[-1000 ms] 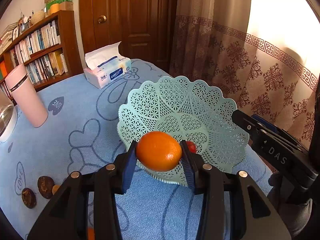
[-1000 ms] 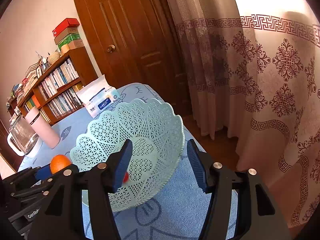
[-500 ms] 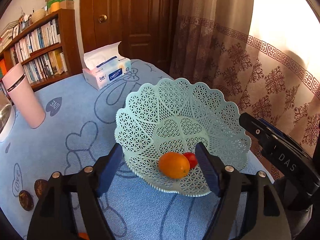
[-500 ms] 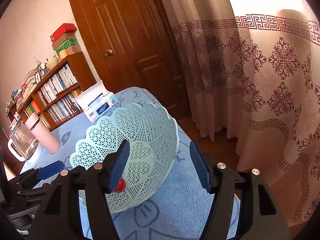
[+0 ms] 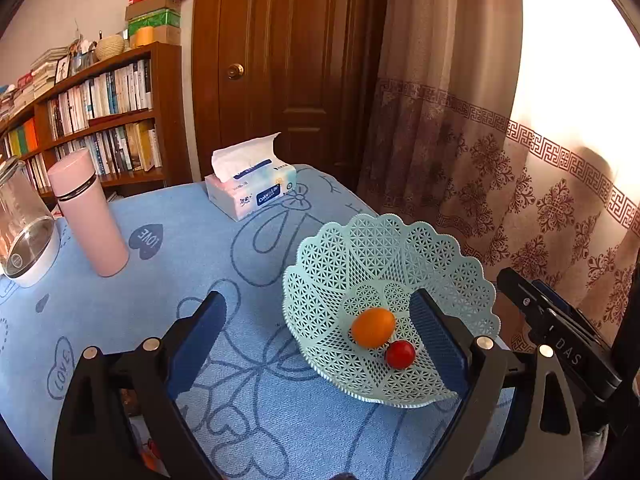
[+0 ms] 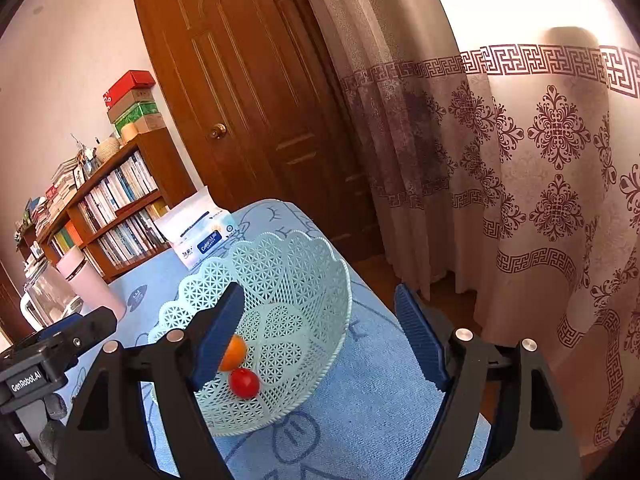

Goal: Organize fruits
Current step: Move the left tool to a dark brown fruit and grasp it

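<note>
Orange fruit [image 5: 373, 327] lay in the bottom of the mint lattice basket [image 5: 360, 248], oval, long axis running roughly left to right and tilted slightly up toward the right in the left wrist view. Touched a small red tomato [image 5: 400, 354], round, no clear axis, on the orange's near-right side. In the right wrist view, orange [image 6: 236, 354] partly hidden behind a finger pad, tomato [image 6: 244, 383] just below it. Basket [image 6: 304, 280] sat near the table's right edge, close to the curtain side, on the blue tablecloth [image 5: 192, 264].

Read "LOVE" in heart prints on the cloth, "DAS" on the other gripper's body at right of the left view, "GenRobot.AI" on the gripper body at left of the right view. Tissue pack [image 5: 252, 188] near the far table edge, blue label, print too small to read for sure. Pink tumbler [image 5: 90, 212] upright toward the far-left side, glass kettle [image 5: 24, 232] just beside it.

Left gripper [image 5: 320, 336] spread wide, empty, held above the cloth with its right finger over the basket's near rim. Right gripper [image 6: 320, 332] also spread wide, empty, straddling the basket's right half, pointed toward the door.
</note>
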A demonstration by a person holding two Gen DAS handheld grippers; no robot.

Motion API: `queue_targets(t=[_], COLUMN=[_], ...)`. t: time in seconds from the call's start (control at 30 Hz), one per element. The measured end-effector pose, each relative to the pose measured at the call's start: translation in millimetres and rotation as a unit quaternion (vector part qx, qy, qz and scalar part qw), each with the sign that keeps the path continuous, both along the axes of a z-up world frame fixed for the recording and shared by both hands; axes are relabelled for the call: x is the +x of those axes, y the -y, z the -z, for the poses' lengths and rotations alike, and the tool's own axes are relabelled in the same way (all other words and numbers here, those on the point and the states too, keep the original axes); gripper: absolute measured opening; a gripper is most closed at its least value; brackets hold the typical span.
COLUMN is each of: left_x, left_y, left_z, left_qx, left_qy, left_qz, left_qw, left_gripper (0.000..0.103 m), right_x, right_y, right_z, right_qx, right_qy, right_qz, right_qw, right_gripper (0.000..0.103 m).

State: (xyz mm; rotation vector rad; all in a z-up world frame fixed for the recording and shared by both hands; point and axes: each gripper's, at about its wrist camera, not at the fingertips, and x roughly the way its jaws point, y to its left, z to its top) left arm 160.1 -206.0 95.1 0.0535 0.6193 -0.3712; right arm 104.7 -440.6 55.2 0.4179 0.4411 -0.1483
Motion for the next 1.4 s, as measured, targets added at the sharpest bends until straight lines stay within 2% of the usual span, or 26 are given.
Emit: queue_targets(t=[0.13, 0.3, 0.47, 0.63, 1.03, 1.2, 1.4], left_x=[-3, -12, -25, -33, -44, -40, -24], left_y=[-18, -43, -74, -110, -181, -196, -211], left_z=[-10, -24, -37, -44, -21, -1, 31], left_qx=[-0.006, 0.010, 0.020, 0.019, 0.001, -0.003, 0.007], left_qy=[0.010, 0.037, 0.064, 0.068, 0.030, 0.004, -0.037], left_qz=[-0.020, -0.052, -0.089, -0.128, -0.206, -0.226, -0.248], left_qw=[0.9997, 0.9979, 0.9938, 0.9892, 0.9781, 0.9742, 0.9680], left_gripper=[0.092, 0.092, 0.096, 0.096, 0.096, 0.096, 0.096], right_x=[-3, -3, -4, -3, -1, -1, -3], right_y=[-3, -4, -6, -8, -20, -27, -46], right_z=[-2, -2, -1, -1, -1, -3, -15], right_qx=[-0.006, -0.008, -0.013, -0.019, -0.045, -0.057, -0.066], right_qy=[0.008, 0.011, 0.012, 0.012, 0.007, 0.007, 0.011], right_qz=[0.001, -0.001, -0.003, -0.005, -0.014, -0.023, -0.069], right_qw=[1.000, 1.000, 1.000, 1.000, 0.999, 0.998, 0.995], right_gripper=[0.080, 0.081, 0.081, 0.081, 0.081, 0.081, 0.083])
